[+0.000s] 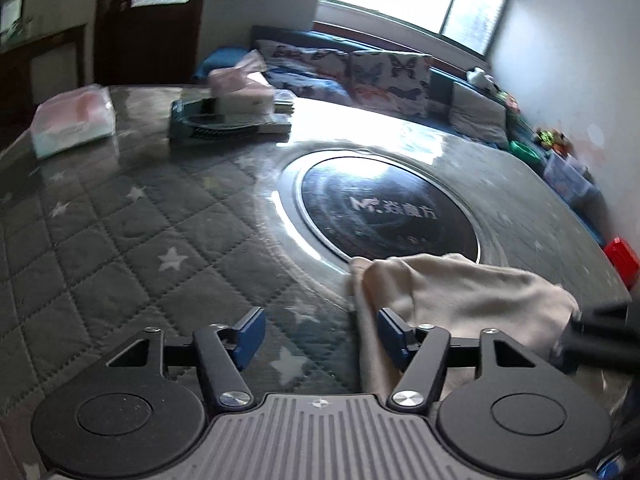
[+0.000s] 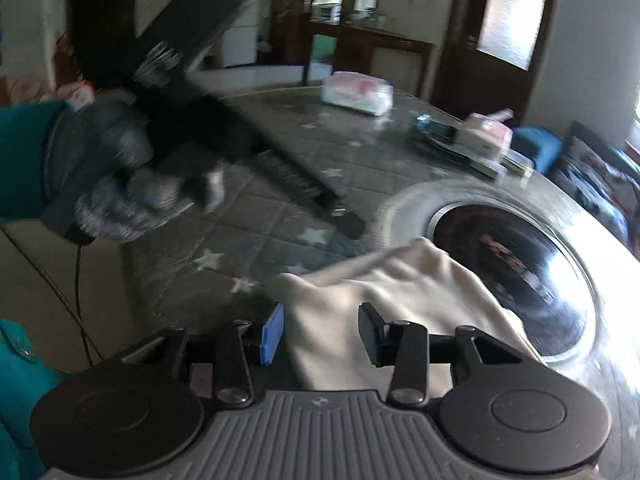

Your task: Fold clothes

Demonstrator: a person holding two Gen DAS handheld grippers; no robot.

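Both the left hand-held gripper [image 1: 322, 334] and right hand-held gripper [image 2: 320, 334] gape wide over the cream garment [image 1: 460, 292], gripping nothing.

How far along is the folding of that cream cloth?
Little looks done: the cream garment lies bunched and rumpled by the round black glass disc, with no neat fold showing. In hand: both the left gripper and right gripper hover open at it, gripping nothing. Left: flattening and all folds, I'd judge.
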